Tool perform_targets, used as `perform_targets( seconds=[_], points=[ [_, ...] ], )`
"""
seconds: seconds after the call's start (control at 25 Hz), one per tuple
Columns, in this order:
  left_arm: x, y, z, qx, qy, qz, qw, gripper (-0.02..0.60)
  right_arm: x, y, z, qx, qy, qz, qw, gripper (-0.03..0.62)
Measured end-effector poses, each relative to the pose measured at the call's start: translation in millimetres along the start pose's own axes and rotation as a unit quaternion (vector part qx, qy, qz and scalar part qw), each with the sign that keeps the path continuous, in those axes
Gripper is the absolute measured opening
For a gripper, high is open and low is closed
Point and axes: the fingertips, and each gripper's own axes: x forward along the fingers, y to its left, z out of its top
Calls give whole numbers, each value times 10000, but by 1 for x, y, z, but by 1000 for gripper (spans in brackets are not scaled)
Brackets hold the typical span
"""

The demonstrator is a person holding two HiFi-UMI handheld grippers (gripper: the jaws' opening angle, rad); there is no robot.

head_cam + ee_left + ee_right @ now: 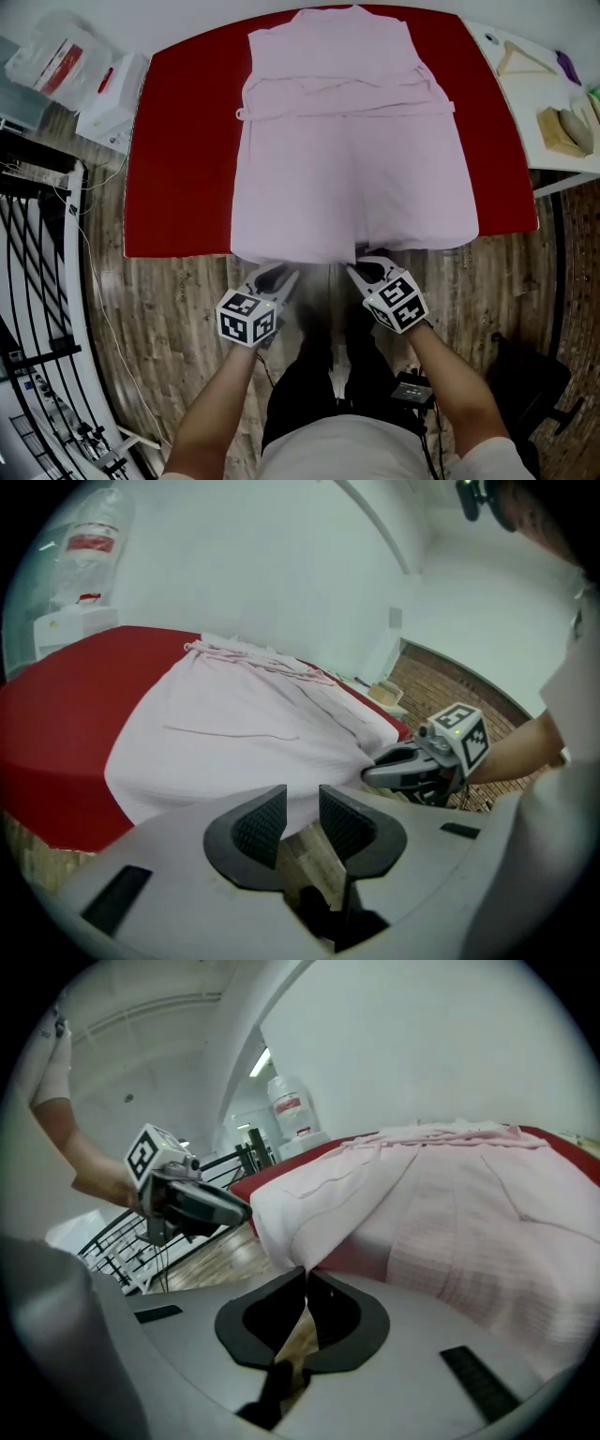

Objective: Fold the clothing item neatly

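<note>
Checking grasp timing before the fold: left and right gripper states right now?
Left gripper: open, nothing between the jaws.
Right gripper: closed on the hem of the pink garment.

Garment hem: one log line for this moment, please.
garment: flat on red table, hem over near edge | left gripper: open at hem | right gripper: shut on hem
</note>
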Motion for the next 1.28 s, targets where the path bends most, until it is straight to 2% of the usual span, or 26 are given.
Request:
perform_targets(
  seconds=[0.28,0.56,0.68,0.84,0.96,1.0,1.08,1.16,1.28],
  points=[
    [-9,37,26,-176,-275,243,9992,86,-40,-7,28,51,-304,-384,9988,20],
    [-15,48,14,-277,-179,197,9993,87,-59,6,40,333,-445,-532,9970,20],
    [-17,60,6,-454,-168,248,9985,87,-50,0,20,536,-244,-705,9958,20],
    [-21,81,-5,-851,-193,377,9955,87,-28,-31,-28,1248,236,-1088,9859,20],
    [-26,91,-12,-1135,-269,344,9926,121,-28,-35,-42,1697,362,-974,9800,28],
    [-27,93,-15,-1190,-265,293,9921,140,-31,-31,-40,1740,349,-888,9801,34],
    [-29,97,-21,-1254,-233,176,9917,170,-43,-25,-30,1700,298,-803,9817,98],
    [-30,101,-22,-1309,-250,72,9911,193,-56,-27,-9,1598,205,-828,9835,98],
    [-30,105,-19,-1386,-371,-37,9897,204,-65,-54,46,1409,-120,-1022,9847,98]
  ],
)
